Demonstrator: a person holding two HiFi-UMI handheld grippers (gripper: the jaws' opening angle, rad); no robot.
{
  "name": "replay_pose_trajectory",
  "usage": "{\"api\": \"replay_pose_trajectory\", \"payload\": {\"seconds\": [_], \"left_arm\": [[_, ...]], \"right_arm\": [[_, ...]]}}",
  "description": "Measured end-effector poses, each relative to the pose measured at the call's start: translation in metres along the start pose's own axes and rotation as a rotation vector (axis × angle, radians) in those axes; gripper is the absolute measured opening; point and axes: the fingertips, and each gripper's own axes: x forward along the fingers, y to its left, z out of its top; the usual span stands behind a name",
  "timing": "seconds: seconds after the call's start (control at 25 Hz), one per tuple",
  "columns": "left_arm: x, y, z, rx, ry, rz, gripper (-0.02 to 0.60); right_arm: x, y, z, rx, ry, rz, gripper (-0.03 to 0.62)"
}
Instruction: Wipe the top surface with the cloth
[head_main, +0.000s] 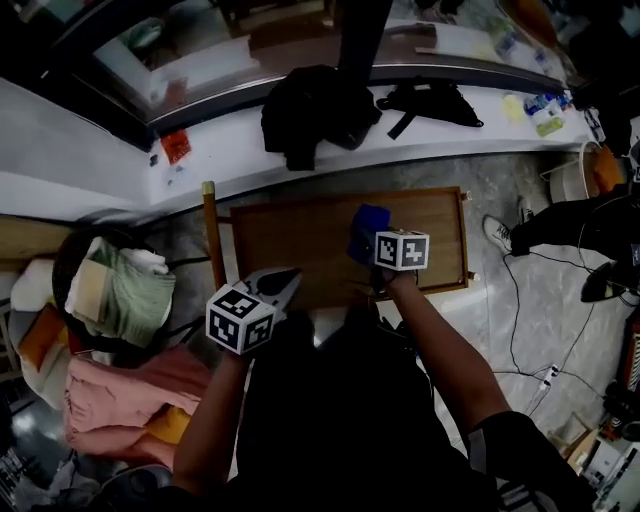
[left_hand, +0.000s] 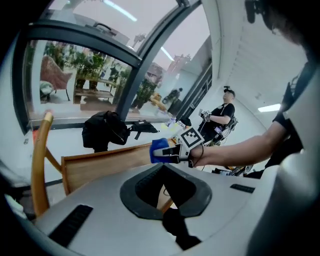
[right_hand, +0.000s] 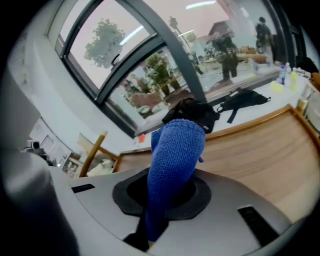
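The blue, coarsely knitted cloth (right_hand: 175, 160) rises at 12 o'clock from the right gripper (right_hand: 146, 231), whose jaws are clamped on its lower end. It forms a soft, rounded wad over the middle of the smooth rectangular wooden desk (head_main: 300, 240). The left gripper (head_main: 282, 284) hangs at the cloth's 8 o'clock by the desk's edge, with its jaws together and nothing between them.
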Motion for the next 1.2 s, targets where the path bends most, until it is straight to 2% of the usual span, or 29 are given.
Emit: {"api": "replay_pose_trajectory", "payload": {"seconds": [0.28,0.4,0.52,0.64,0.88,1.04,1.2], "left_arm": [[-0.086,0.049,-0.023,-0.047,-0.073,0.042,0.009],[-0.113,0.072,-0.039,-0.12,-0.113,0.082,0.009],[-0.131,0.089,-0.054,-0.179,-0.141,0.105,0.009],[-0.139,0.094,-0.069,-0.184,-0.129,0.119,0.009],[-0.136,0.085,-0.081,-0.183,-0.122,0.113,0.009],[-0.13,0.082,-0.079,-0.169,-0.11,0.125,0.009],[-0.112,0.075,-0.073,-0.187,-0.097,0.136,0.009]], "right_arm": [[0.098,0.165,-0.056,-0.104,0.133,0.248,0.048],[0.13,0.215,-0.073,-0.169,0.184,0.296,0.048],[0.155,0.244,-0.088,-0.228,0.232,0.304,0.048],[0.171,0.252,-0.103,-0.276,0.28,0.277,0.048],[0.173,0.241,-0.107,-0.33,0.303,0.252,0.048],[0.172,0.22,-0.109,-0.334,0.338,0.212,0.048],[0.156,0.186,-0.102,-0.339,0.34,0.169,0.048]]}}
